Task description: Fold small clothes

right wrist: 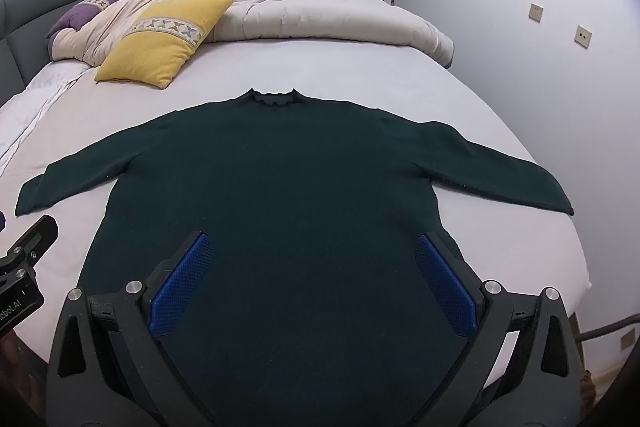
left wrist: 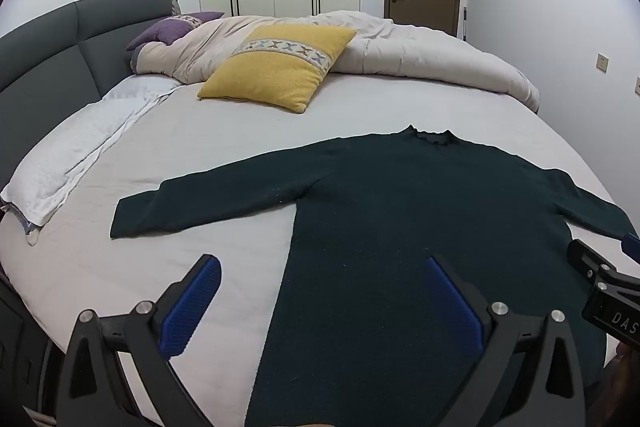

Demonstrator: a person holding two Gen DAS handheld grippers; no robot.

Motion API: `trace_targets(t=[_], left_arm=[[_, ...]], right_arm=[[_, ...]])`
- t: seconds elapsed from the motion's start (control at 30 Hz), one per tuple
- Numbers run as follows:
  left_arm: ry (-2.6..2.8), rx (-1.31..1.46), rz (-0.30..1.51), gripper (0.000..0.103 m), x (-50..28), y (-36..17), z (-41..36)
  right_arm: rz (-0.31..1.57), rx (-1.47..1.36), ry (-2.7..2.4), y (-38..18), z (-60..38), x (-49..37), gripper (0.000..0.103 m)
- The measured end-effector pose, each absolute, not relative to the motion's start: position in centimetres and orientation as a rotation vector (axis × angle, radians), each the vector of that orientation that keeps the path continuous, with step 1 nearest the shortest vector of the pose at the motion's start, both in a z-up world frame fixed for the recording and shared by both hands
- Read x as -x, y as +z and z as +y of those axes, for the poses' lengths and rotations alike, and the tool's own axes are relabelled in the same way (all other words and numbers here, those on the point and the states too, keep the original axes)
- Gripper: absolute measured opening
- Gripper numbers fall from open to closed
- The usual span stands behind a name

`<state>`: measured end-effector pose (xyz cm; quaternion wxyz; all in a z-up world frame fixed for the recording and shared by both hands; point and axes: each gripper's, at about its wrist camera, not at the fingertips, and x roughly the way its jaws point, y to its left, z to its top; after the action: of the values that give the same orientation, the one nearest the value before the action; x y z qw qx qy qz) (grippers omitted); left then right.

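**Sweater flat on bed, no fold begun**

Both grippers hover nearest the lens, fingers spread wide, grasping nothing: left gripper (left wrist: 320,291) over the sweater's left hem edge, right gripper (right wrist: 314,273) over its lower body. One bed (left wrist: 224,131), grey sheet. One dark green sweater (right wrist: 280,187) lies flat near the bed's front edge, both sleeves stretched out, collar away. Nothing folded yet; all folds remain, by my reckoning. One duvet (left wrist: 420,55), two cushions: yellow cushion (left wrist: 276,67), purple cushion (left wrist: 172,27).

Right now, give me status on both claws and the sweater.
Left claw open, right claw open, both empty. Dark green sweater flat, sleeves spread, unfolded. Yellow pillow clear of it.
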<state>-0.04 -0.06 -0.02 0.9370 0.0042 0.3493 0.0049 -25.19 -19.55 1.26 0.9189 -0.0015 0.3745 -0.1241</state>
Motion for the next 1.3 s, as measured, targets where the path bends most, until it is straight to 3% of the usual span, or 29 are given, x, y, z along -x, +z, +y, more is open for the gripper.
trace_targets(t=[1.3], left_arm=[[0.018, -0.007, 0.722, 0.103, 1.3, 0.4, -0.3]], right_arm=[[0.777, -0.004, -0.252, 0.5, -19.6, 25.2, 0.103]])
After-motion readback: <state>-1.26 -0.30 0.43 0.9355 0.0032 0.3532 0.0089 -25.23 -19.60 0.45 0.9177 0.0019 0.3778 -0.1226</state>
